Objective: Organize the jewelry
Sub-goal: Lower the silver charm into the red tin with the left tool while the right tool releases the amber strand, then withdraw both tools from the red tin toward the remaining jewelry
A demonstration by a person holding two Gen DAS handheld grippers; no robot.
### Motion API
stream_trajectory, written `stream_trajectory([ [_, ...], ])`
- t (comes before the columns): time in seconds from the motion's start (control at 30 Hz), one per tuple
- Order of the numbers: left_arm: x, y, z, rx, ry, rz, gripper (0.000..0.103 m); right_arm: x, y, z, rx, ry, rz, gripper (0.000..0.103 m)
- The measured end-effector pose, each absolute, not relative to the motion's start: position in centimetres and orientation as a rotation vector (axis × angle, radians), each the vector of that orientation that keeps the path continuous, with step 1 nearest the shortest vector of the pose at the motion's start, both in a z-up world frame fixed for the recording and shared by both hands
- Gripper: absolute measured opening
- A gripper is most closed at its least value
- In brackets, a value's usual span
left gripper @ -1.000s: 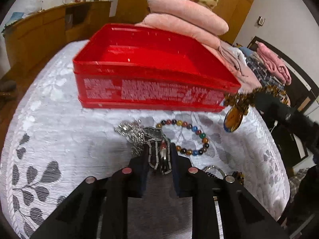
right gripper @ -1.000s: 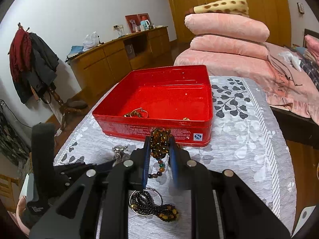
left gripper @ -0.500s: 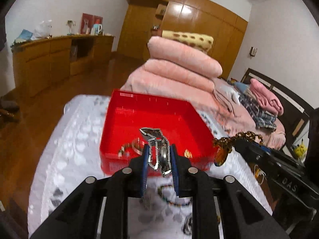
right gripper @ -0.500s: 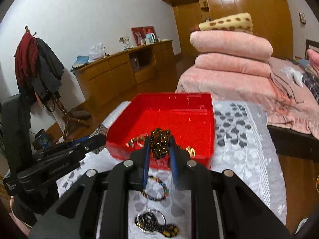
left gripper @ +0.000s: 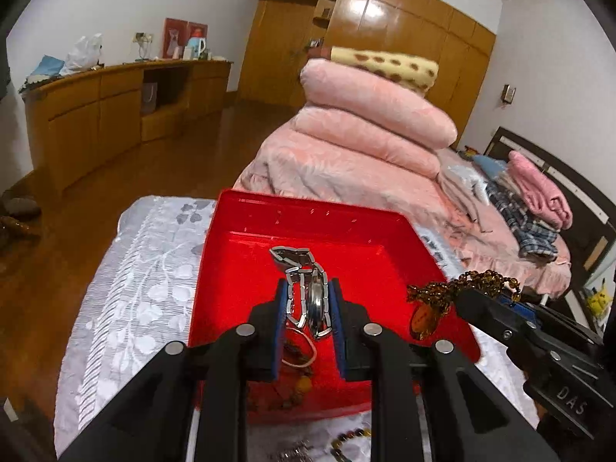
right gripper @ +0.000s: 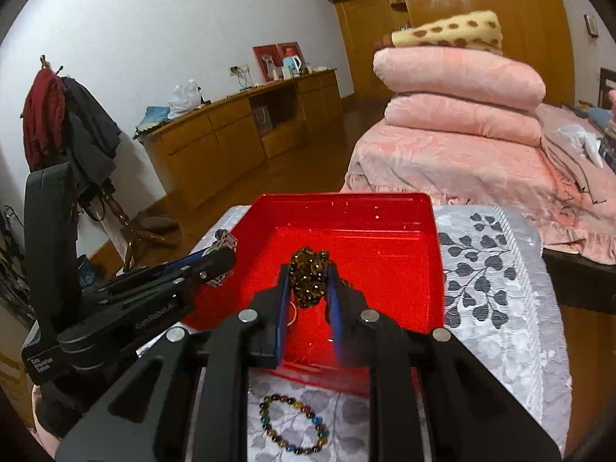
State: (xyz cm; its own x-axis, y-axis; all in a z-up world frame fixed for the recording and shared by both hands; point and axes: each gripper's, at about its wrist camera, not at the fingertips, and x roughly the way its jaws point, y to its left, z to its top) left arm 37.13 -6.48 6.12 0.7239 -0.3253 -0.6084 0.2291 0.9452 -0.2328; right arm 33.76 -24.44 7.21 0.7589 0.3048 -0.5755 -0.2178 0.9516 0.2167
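Bedroom behind, with wood cupboards and a stack of pink quilts point(left gripper: 369, 115); in front, a table under a grey leaf-patterned cloth point(left gripper: 131, 269), and on it a red tin point(left gripper: 308, 208), lid off.

Left gripper point(left gripper: 308, 308) is clamped narrow on a steel watch point(left gripper: 315, 300), the case between the blue pads and the link band looping up ahead of them and hanging loose below; right gripper point(right gripper: 308, 285) is pinched narrow on a bunched brown bead string point(right gripper: 308, 277), whose amber pendant point(left gripper: 423, 319) dangles free in the left view; both loads hang over the tin.

Handling, as I judge it: the watch is the heavier piece, hard and slick, its band limp and jointed, so it will swing and can slide through the pads; the case is the sound place to hold, not the links; the face may scratch, so lowering looks wiser than dropping. The beads are light and floppy, hard and round, so they roll under pressure; a bunch gripped whole holds best, and the pendant will lead the fall; the thread could snap if it snags.

Contents of the tin: a pale ring or bangle point(left gripper: 304, 350) and some small amber-brown pieces near the front wall, partly hidden by the fingers; the rest of the floor looks bare. Outside it, on the cloth just before the front wall, lies a multicolour bead bracelet point(right gripper: 294, 423), not yet put away.
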Motion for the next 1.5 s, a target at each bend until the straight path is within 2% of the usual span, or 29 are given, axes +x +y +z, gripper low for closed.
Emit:
stream_trajectory([
  [0.07, 37.9, -6.7, 5.2, -0.138, 0.732, -0.305, 0.021, 34.7, -24.6, 6.4, 0.149, 0.668, 0.271, 0.018],
  [0.1, 38.3, -6.7, 4.8, -0.131, 0.747, -0.296, 0.024, 35.0, -24.7, 6.1, 0.151, 0.676, 0.266, 0.021],
  [0.13, 38.3, -6.7, 4.6, -0.125, 0.751, -0.288, 0.027, 35.3, -24.8, 5.7, 0.147, 0.688, 0.252, 0.023],
  [0.2, 38.1, -6.5, 4.6, -0.122, 0.742, -0.275, 0.047, 35.4, -24.9, 5.4, 0.145, 0.690, 0.236, 0.028],
  [0.33, 36.9, -6.0, 5.7, -0.119, 0.709, -0.271, 0.054, 34.5, -25.2, 5.9, 0.150, 0.667, 0.229, 0.028],
  [0.4, 35.9, -5.7, 6.2, -0.111, 0.693, -0.267, 0.064, 33.9, -25.1, 6.2, 0.140, 0.652, 0.226, 0.038],
  [0.5, 33.9, -5.3, 6.6, -0.078, 0.673, -0.250, 0.071, 32.4, -24.9, 6.5, 0.120, 0.636, 0.225, 0.041],
  [1.0, 25.6, -4.0, 3.3, -0.002, 0.708, -0.221, 0.088, 23.0, -25.6, 2.2, 0.099, 0.707, 0.219, 0.050],
  [1.5, 21.8, -3.8, 0.2, 0.024, 0.768, -0.188, 0.089, 18.5, -25.9, -0.8, 0.098, 0.784, 0.281, 0.047],
])
